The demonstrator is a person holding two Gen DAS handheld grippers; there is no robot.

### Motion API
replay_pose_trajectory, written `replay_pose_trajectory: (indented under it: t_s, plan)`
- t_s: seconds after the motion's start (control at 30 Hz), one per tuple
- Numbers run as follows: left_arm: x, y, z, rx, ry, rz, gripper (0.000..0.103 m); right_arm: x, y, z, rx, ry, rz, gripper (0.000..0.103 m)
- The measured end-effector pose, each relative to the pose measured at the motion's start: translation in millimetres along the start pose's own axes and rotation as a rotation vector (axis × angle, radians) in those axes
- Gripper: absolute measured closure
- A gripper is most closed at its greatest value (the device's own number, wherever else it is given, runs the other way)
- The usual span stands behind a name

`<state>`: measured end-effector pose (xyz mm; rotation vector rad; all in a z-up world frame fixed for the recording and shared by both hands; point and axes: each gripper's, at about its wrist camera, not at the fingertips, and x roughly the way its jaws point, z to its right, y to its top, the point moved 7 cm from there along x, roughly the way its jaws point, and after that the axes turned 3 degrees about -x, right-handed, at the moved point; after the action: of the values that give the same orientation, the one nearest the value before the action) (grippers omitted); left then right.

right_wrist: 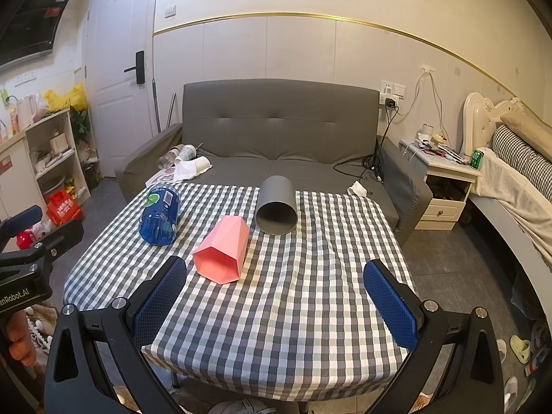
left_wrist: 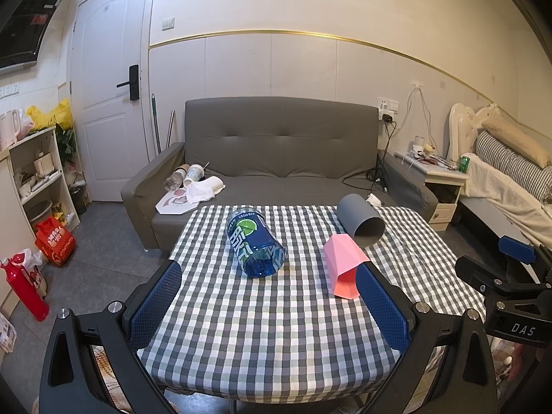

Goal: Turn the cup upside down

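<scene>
Three cups lie on their sides on the checkered table [left_wrist: 276, 327]: a blue printed cup [left_wrist: 254, 243], a pink faceted cup [left_wrist: 345, 265] and a grey round cup [left_wrist: 360, 220], all with their mouths toward me. My left gripper [left_wrist: 269, 300] is open and empty over the near table edge, its right finger just in front of the pink cup. In the right wrist view the blue cup [right_wrist: 160, 214], pink cup [right_wrist: 222, 250] and grey cup [right_wrist: 276, 209] show again. My right gripper [right_wrist: 275, 296] is open and empty, short of the pink cup.
A grey sofa [left_wrist: 279, 158] with paper cups and a cloth stands behind the table [right_wrist: 310, 293]. A shelf [left_wrist: 38, 172] is at the left, a nightstand [right_wrist: 445, 179] and bed at the right. The other gripper's body shows at the frame edges.
</scene>
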<state>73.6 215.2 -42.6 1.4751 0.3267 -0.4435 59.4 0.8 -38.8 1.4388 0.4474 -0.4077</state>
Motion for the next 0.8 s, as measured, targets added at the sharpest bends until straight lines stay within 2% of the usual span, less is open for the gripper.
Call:
replay_pose_trajectory:
  t_s: [0.23,0.43,0.57,0.8]
  plan:
    - [7,-5,-6,-0.012,0.005,-0.011,0.000,9,-8,-13,-0.007,0.009,-0.016,0.000]
    - [30,-5,-21,-0.031,0.022,-0.079,0.000,34,-5,-24,-0.026,0.015,-0.076,0.000]
    - [52,-3,-30,-0.012,0.056,-0.120,0.000,62,-1,-33,-0.028,0.032,-0.141,0.000]
    - [85,-3,-46,-0.020,0.065,-0.177,0.000,127,-3,-60,-0.064,0.066,-0.265,0.000]
